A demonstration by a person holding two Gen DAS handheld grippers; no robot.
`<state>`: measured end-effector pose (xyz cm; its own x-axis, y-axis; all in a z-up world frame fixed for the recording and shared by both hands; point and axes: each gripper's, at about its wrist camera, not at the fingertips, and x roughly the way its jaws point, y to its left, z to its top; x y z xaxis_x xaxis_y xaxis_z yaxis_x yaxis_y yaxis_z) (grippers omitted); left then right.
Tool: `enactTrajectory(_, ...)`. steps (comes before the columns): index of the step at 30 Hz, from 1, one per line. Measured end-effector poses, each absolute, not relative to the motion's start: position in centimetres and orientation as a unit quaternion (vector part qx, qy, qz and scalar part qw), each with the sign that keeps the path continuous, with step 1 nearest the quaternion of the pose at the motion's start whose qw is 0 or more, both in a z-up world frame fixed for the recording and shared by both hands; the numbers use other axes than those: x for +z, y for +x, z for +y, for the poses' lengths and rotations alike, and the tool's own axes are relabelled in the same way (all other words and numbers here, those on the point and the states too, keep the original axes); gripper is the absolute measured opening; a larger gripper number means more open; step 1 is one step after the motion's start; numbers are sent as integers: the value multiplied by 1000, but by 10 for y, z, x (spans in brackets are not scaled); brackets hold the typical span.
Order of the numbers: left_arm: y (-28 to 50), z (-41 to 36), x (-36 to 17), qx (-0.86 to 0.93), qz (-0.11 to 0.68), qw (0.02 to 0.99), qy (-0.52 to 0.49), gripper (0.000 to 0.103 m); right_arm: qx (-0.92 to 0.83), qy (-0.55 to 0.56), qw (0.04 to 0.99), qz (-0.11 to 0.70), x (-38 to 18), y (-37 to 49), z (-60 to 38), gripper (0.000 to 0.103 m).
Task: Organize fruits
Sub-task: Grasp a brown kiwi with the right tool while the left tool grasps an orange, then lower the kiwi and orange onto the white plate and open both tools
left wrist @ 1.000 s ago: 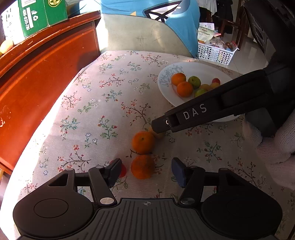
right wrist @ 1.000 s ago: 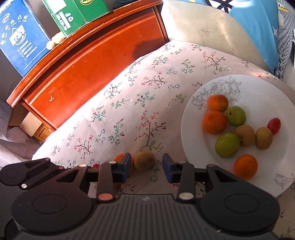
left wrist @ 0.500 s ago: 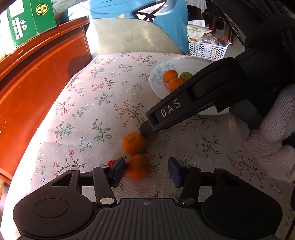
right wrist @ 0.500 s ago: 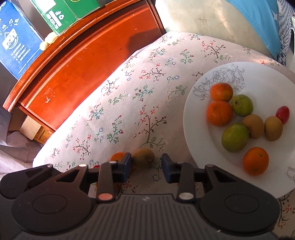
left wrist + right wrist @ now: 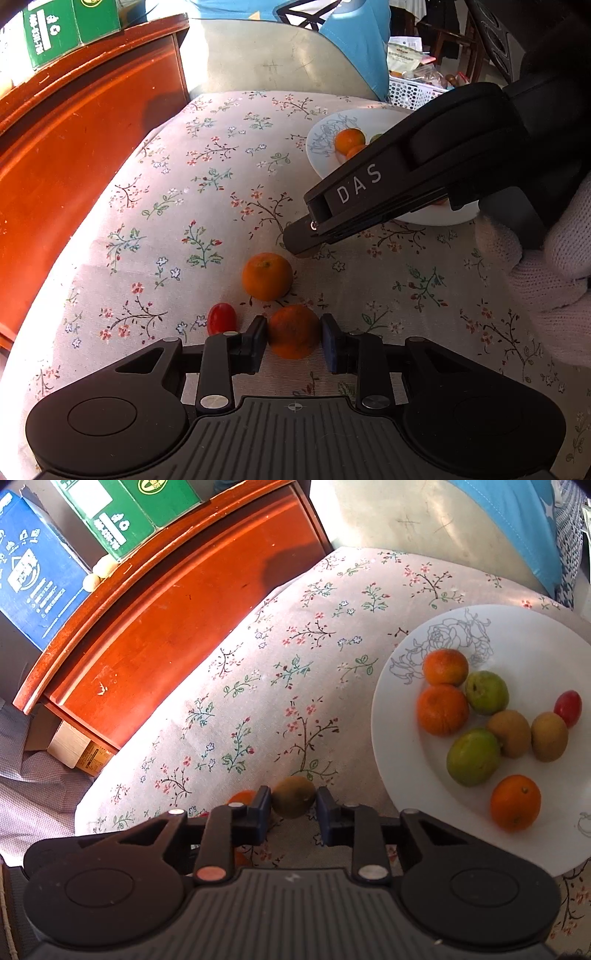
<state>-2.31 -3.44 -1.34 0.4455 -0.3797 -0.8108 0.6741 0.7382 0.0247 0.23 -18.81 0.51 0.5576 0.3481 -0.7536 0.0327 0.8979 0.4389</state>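
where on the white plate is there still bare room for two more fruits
The white floral-print plate is bare along its near left rim, between the lower green fruit and the lone orange, and along its far right rim. The middle is crowded: two oranges, two green fruits, two brown kiwis and a red tomato.

Both grippers are matte black with blue pads — the right gripper [image 5: 306, 243] marked "DAS", held in a white knit glove [image 5: 554, 273].

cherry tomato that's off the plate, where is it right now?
Left wrist view: the cherry tomato lies on the floral tablecloth, just left of the left gripper, near two oranges.
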Motion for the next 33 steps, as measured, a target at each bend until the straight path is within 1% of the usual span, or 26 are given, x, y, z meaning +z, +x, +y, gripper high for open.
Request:
enactTrajectory(15,-12,-46,15,-320,403,849,122,28,63,224,888,397,46,-8,-229,27)
enactTrajectory(23,-3,-73,32,-329,386,856,101,28,23,243,897,368,62,-18,-266,27)
enactTrajectory(33,20,-106,41,-329,376,863,74,28,-29,265,898,349,73,-33,-301,27)
